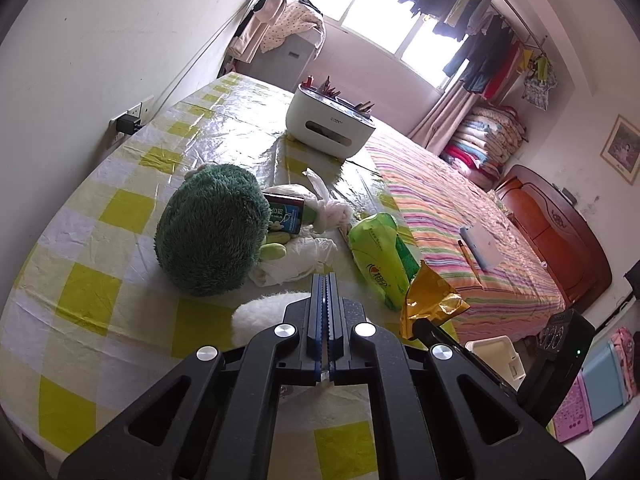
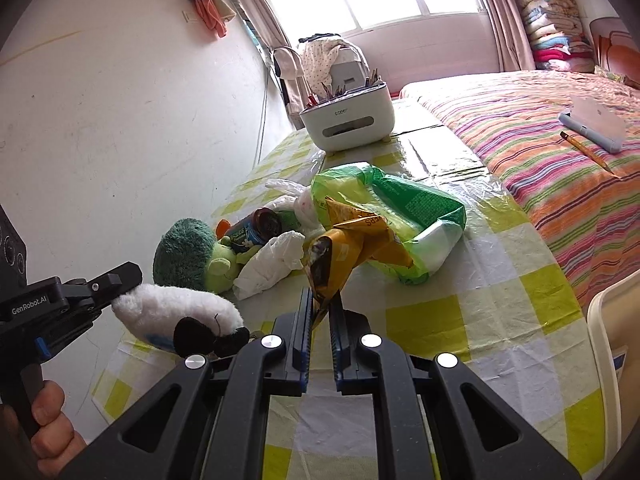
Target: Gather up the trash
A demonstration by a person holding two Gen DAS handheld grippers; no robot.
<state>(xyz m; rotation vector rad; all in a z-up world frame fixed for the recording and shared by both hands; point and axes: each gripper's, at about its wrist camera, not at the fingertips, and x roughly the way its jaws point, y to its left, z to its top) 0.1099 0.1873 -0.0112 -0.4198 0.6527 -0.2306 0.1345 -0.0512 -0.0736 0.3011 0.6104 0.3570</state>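
A: Two hand-held grippers, both closed. Right hand-held gripper (image 2: 320, 312) pinches the gold wrapper (image 2: 340, 248) by its lower end, held above the bench's (image 2: 500, 280) near edge. Left hand-held gripper (image 2: 120, 280) is clamped on the white plush toy (image 2: 176, 312), near the wall-side edge.

B: Remaining trash?

A: Green plastic pack (image 2: 400, 216), crumpled white bag (image 2: 272, 260), dark can (image 2: 256, 228), mid-bench beside the green plush (image 2: 188, 252).

B: Advice?

A: Grip on the wrapper looks thin; keep it pinched and carry it smoothly so the foil doesn't slip. The plush likely isn't trash.

B: Unclear?

A: No bin clearly identifiable. The white bag's contents are hidden. In the left wrist view, the toy is mostly hidden behind the fingers.
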